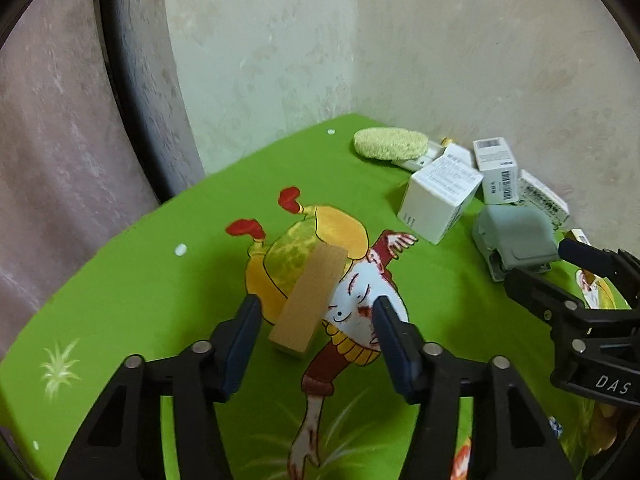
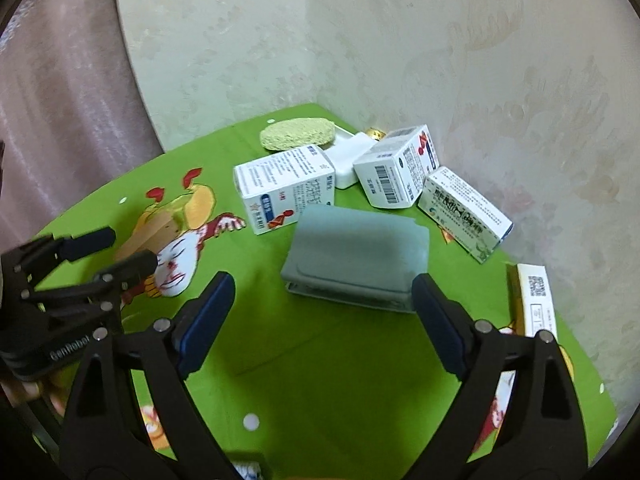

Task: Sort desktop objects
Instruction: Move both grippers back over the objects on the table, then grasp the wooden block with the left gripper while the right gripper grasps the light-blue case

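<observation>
Your left gripper (image 1: 316,312) is spread wide, jaws flanking the near end of the wooden block (image 1: 310,300), mid-frame on the green cloth (image 1: 140,280); contact not clear. Your right gripper (image 2: 322,296) is also spread, its right finger just beside the grey hole punch (image 2: 356,256) at frame centre. Medicine boxes (image 2: 286,186) and a round sponge (image 2: 298,134) cluster upper centre, by the wall.

**Desk layout from two gripper cameras**

In the left wrist view, a wooden block (image 1: 308,302) lies at centre frame on the tablecloth (image 1: 140,280). At upper right, a round sponge (image 1: 390,143) sits farthest back, boxes (image 1: 440,196) cluster before it, and a stapler (image 1: 516,240) lies right of them.
</observation>
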Demonstrator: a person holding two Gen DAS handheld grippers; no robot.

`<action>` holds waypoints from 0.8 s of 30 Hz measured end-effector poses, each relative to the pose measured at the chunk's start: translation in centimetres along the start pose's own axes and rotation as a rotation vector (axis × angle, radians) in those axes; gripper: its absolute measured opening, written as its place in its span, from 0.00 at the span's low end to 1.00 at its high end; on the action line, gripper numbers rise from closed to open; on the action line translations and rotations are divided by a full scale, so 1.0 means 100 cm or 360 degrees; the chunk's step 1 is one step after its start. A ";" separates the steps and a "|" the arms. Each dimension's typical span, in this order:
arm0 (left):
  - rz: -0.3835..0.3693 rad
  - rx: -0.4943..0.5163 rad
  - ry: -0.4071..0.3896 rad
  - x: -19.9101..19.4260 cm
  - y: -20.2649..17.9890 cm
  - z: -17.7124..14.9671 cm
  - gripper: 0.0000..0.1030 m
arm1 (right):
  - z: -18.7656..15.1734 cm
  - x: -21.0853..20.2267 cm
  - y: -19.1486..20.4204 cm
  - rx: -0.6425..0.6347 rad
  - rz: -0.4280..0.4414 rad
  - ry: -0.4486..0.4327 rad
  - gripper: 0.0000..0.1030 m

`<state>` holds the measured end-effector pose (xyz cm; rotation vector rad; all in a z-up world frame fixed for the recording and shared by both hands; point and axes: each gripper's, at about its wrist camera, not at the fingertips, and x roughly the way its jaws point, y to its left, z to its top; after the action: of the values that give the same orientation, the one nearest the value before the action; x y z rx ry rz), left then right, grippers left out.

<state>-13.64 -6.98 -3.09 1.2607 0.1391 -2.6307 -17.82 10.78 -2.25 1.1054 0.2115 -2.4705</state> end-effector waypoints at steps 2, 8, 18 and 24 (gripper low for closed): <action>0.0032 0.0003 0.0034 0.007 -0.002 -0.002 0.38 | 0.001 0.004 0.000 0.0003 -0.0036 -0.0003 0.90; -0.0023 -0.0001 0.0062 0.005 -0.003 -0.001 0.19 | 0.003 0.011 0.006 -0.0039 -0.0136 -0.0024 0.86; -0.0001 -0.0036 -0.0089 -0.050 0.004 0.017 0.19 | 0.001 0.004 -0.004 -0.0047 -0.0103 -0.0069 0.73; 0.0069 -0.0085 -0.0206 -0.086 0.018 0.025 0.19 | 0.002 -0.013 -0.003 -0.0040 -0.0038 -0.0099 0.73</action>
<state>-9.88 -7.80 5.21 1.0613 0.1573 -2.6431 -17.32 11.40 -1.21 1.0195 0.2379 -2.5120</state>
